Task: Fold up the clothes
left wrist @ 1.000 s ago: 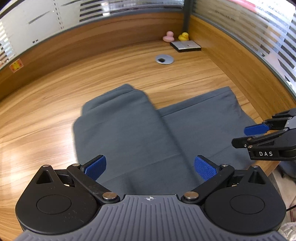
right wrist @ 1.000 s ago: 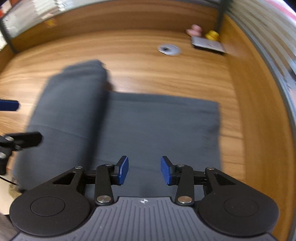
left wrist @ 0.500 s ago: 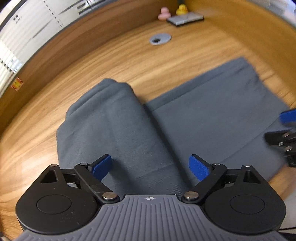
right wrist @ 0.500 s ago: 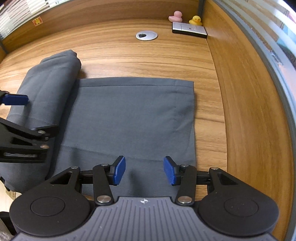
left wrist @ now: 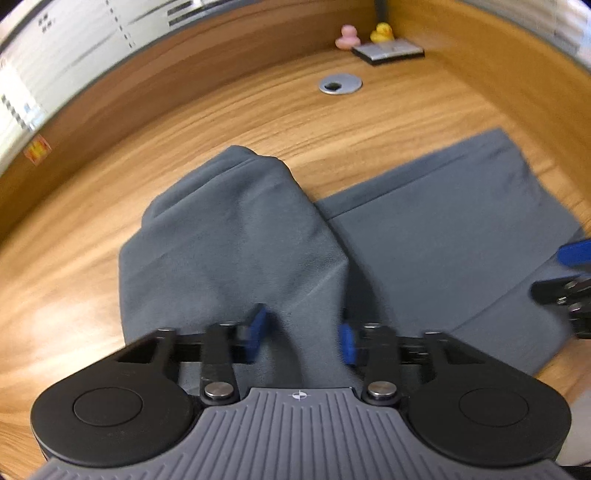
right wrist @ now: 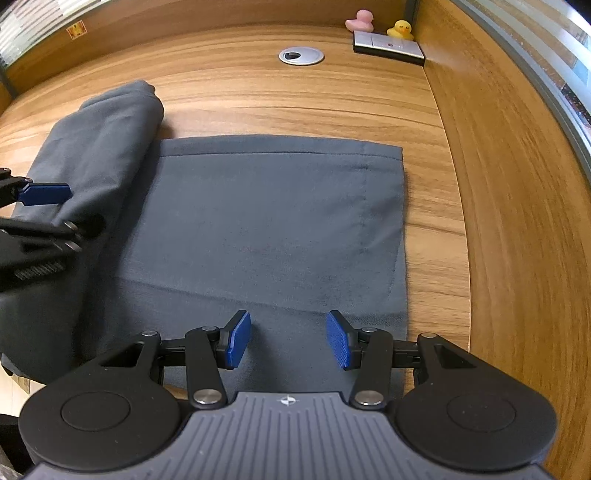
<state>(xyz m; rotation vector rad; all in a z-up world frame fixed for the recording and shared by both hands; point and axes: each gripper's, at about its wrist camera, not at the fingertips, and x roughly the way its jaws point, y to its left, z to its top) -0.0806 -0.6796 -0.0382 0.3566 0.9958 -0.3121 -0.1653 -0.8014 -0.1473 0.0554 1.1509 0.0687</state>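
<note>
**Two grippers low over a grey garment on a wooden desk**

Nearest to me, the left gripper [left wrist: 301, 334] had just been drawing its jaws in, and a raised ridge of the grey garment [left wrist: 236, 251] stood between its blue pads [left wrist: 256, 332]. The picture there was smeared, so I could not tell whether the pads actually pressed the cloth or only flanked it. The right gripper [right wrist: 288, 339] hung over the garment's near hem with its jaws partly spread; its blue pads [right wrist: 338, 339] stood clear of each other, with nothing pinched between them, only flat cloth below.

The garment lay on the wooden desk [right wrist: 332, 107], its near edge at the desk's front. The part under the right gripper was spread smooth, with a stitched hem running along its far edge. The part under the left gripper was bunched into a long, thick roll that reached further back than the flat panel.

Beyond the garment, a round metal cable grommet [right wrist: 301, 56] sat in the desk. Further back still, in the corner, a flat silver box [right wrist: 388, 48] lay with a pink rubber duck [right wrist: 359, 20] and a yellow rubber duck [right wrist: 400, 29] just behind it. On the wooden back panel, far off to the garment's left, was a small orange sticker [right wrist: 75, 29]; its marking was too small to read. I could make out no other writing.
</note>
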